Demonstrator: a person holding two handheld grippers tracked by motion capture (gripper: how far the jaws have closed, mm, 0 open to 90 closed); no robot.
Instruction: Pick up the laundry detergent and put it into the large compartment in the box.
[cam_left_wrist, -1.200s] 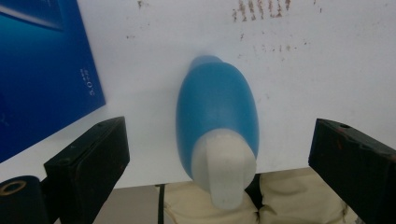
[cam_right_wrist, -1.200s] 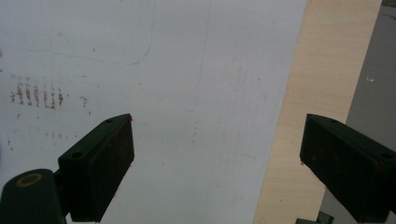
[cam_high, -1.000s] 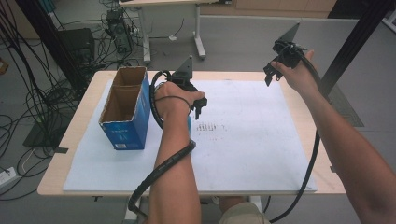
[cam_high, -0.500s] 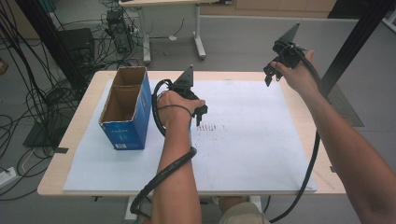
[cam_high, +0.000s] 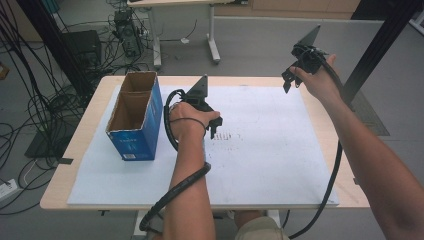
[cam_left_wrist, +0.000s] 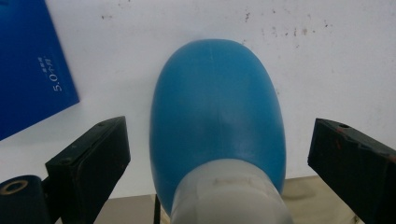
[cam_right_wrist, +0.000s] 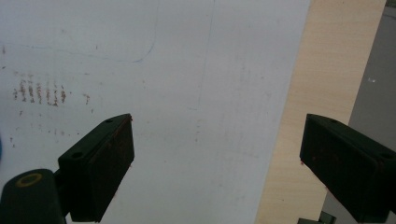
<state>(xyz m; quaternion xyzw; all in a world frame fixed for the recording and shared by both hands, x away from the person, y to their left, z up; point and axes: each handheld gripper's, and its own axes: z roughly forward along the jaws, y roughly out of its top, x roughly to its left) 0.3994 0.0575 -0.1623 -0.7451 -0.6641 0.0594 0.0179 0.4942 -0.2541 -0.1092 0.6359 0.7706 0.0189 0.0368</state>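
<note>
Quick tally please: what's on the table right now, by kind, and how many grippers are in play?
Blue cardboard box, open at the top: 1
Blue egg-shaped object with a white base, between the open left gripper's fingers: 1
White sheet over the table: 1
Grippers: 2, left gripper low over the sheet, right gripper raised, open
Total: 5

I note even, soft overhead light, faint shadows, no glare; the right gripper view runs dim, all frames slightly soft.
</note>
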